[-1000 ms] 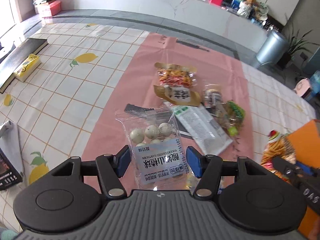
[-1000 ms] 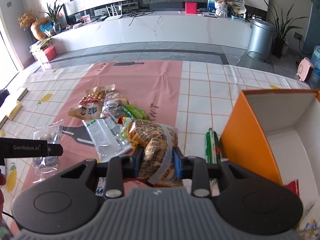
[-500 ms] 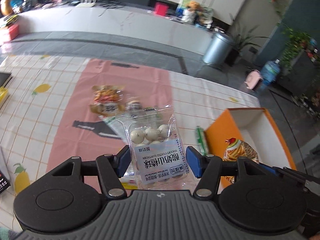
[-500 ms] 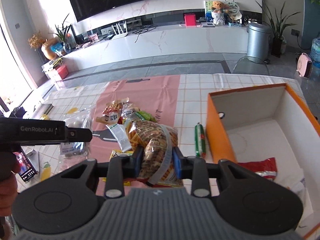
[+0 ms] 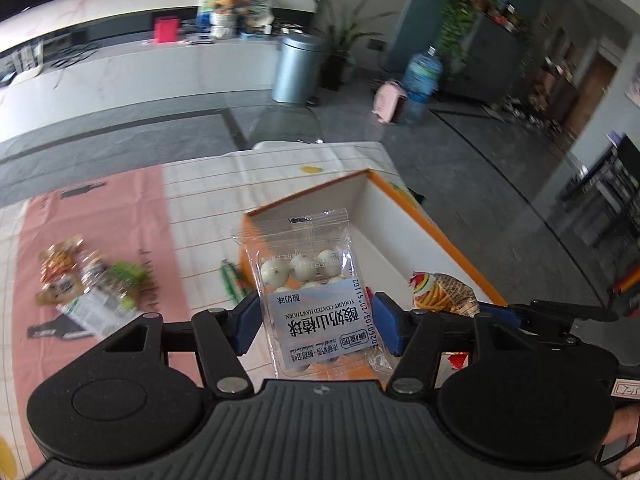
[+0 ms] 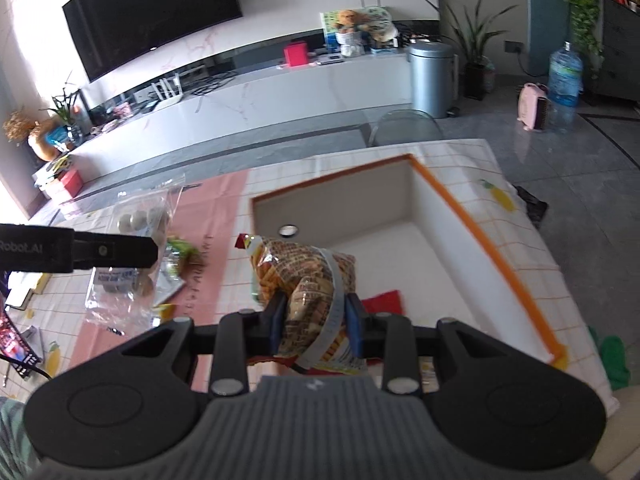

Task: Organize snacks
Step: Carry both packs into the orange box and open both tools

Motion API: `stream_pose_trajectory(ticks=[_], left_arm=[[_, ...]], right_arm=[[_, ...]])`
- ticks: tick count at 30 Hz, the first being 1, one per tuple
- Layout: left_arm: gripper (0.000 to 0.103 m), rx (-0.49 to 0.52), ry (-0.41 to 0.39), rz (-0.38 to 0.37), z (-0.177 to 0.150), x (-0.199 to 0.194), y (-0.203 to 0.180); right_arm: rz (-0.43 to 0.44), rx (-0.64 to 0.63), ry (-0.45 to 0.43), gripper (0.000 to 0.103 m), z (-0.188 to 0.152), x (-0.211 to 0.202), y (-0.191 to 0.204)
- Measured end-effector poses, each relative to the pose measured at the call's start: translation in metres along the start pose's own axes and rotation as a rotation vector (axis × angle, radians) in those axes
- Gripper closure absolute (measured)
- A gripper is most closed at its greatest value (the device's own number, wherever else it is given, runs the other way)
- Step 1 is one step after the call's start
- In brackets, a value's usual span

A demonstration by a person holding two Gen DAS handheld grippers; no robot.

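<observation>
My left gripper [image 5: 316, 326] is shut on a clear bag of white yogurt-coated balls [image 5: 310, 284], held above the near left corner of the orange box [image 5: 456, 252]. The bag also shows in the right wrist view [image 6: 136, 236]. My right gripper [image 6: 316, 330] is shut on a yellow-brown patterned snack bag [image 6: 304, 280], held over the orange box's white inside [image 6: 384, 240]. That snack bag also shows in the left wrist view [image 5: 444, 292]. A red packet [image 6: 384, 300] lies on the box floor.
Several snack packets [image 5: 88, 284] and a green stick snack [image 5: 230, 280] lie on the pink runner and checked tablecloth left of the box. The table's right edge [image 6: 568, 280] runs just past the box. A phone [image 6: 14, 344] lies at the far left.
Both grippers have swung right with their bags, from over the snack pile to over the orange box. Both stayed shut on their bags.
</observation>
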State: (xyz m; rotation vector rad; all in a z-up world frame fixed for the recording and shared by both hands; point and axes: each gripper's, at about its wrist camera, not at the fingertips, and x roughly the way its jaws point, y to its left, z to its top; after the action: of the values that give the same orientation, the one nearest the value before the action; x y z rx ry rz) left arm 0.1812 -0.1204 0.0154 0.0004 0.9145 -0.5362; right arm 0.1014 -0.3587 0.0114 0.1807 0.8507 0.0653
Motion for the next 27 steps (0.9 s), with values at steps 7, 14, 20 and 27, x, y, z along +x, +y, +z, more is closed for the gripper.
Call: stream_pose_trajectory(ticks=[7,14,20,27], left_arm=[[0.035,0.163,0.096,-0.015,0.021,0.056,-0.040],[0.035,0.260,0.186,0.020,0.033,0.105,-0.048],[0.035,0.325,0.263,0.068,0.045,0.149,-0.044],[0.035,0.413,0.344,0.112,0.042,0.186,-0.039]], right_arm=[[-0.043,-0.034,0.075,0.074,0.004,0.008,-0.039],[-0.036,-0.055,0.141,0.074,0.022,0.047,-0.067],[-0.023,-0.115,0.186,0.074,0.037,0.086,-0.071],[-0.016,-0.216,0.244,0.074,0.043,0.126,-0.066]])
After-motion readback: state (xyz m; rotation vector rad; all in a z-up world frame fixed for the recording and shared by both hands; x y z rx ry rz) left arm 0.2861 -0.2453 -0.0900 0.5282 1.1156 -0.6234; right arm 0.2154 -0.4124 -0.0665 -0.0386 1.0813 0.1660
